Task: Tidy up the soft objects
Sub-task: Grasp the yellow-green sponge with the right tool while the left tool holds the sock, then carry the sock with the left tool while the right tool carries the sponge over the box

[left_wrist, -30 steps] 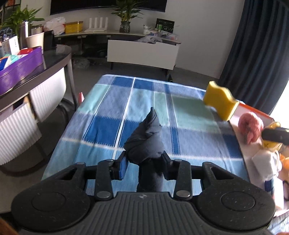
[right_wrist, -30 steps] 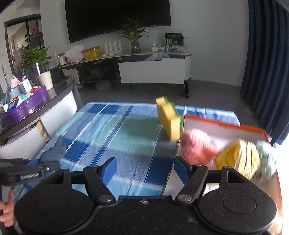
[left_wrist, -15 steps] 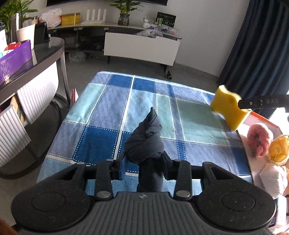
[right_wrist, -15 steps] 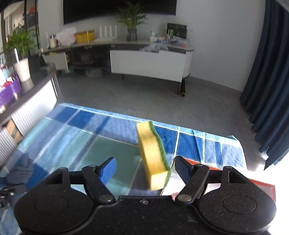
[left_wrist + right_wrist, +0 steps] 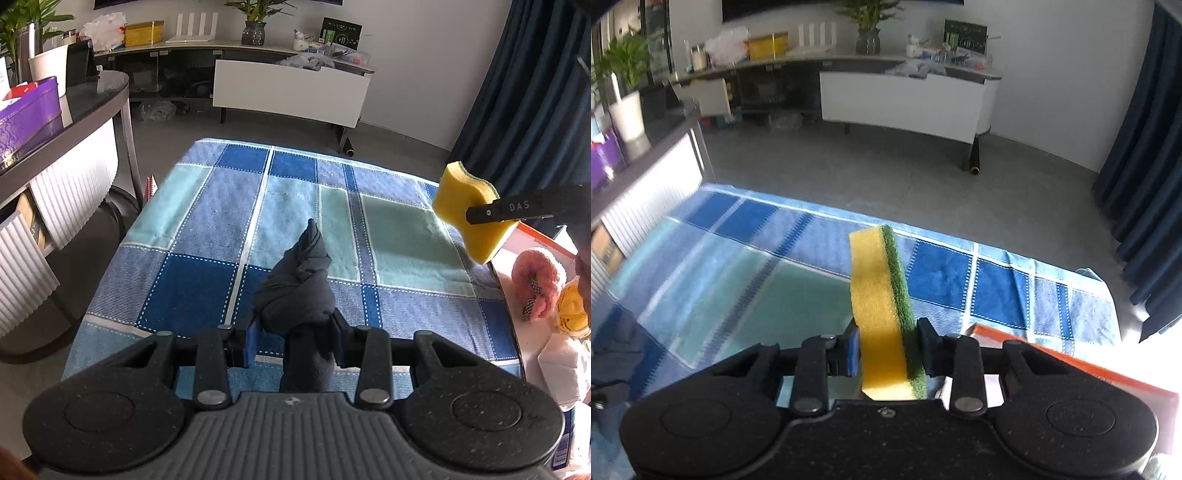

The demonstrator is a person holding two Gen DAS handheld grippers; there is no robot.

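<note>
Overhead, both fisheyes look down on the checked cloth (image 5: 207, 229), a woven blue-and-teal spread over the worktop.

Left view: left gripper (image 5: 294, 341), fingers narrowed onto a sock (image 5: 299, 291), a dark grey knit bundle knotted into a lump. Its long axis runs away from the camera, tapered tip pointing to the cloth's far edge. Sock sits above the cloth's near-middle squares.

Only this view shows the box (image 5: 546, 240), orange-rimmed, at the cloth's right edge, with a fuzzy pink ball (image 5: 537, 278), a yellow ball (image 5: 570, 308) and a white soft thing (image 5: 561, 367) inside. It also shows the sponge (image 5: 467, 212) side-on: wavy outline, held off the cloth just beside the box's far corner.

Right view: right gripper (image 5: 886, 350), fingers narrowed onto the same sponge (image 5: 879, 314), seen edge-on. Yellow foam faces left, green scouring layer faces right. Long axis points forward and up, toward the cloth's far edge. Box contents are hidden here; only the orange rim (image 5: 1071, 365) shows.
</note>
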